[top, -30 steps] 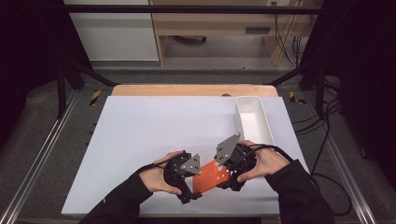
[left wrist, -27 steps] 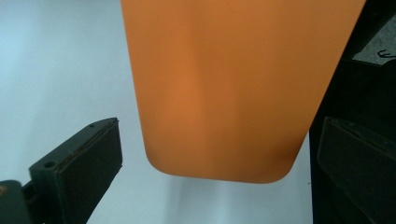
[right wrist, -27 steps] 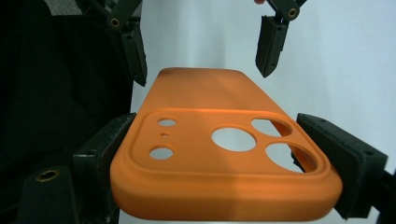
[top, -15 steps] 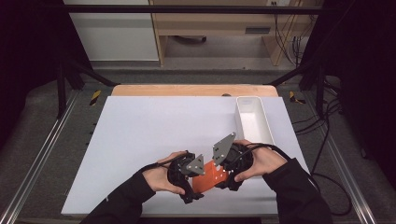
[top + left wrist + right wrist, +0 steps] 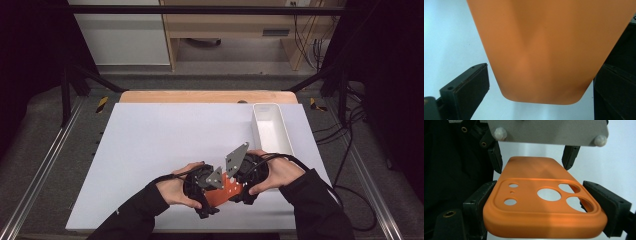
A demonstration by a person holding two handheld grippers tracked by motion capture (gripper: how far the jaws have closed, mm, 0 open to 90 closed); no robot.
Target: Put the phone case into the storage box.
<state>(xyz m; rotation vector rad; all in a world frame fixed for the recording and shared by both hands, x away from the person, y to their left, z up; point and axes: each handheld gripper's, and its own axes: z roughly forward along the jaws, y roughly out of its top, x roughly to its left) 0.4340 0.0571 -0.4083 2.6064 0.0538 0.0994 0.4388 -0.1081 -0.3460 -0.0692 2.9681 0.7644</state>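
Observation:
An orange phone case [image 5: 226, 192] with camera cut-outs is held level just above the white tabletop, near its front edge, between my two grippers. My right gripper [image 5: 236, 186] comes in from the right. In the right gripper view its jaws [image 5: 544, 195] are shut on the two long sides of the phone case [image 5: 544, 217] at the camera end. My left gripper [image 5: 216, 193] faces it from the left. In the left gripper view the plain end of the case [image 5: 544, 50] lies between the jaws of the left gripper [image 5: 541, 75], with a thin white gap beside the left pad [image 5: 471, 85].
A long white tray [image 5: 257, 131] stands at the right side of the white table top [image 5: 160, 145]. A wooden strip [image 5: 200, 96] runs along the far edge. Metal rails and cables flank the table.

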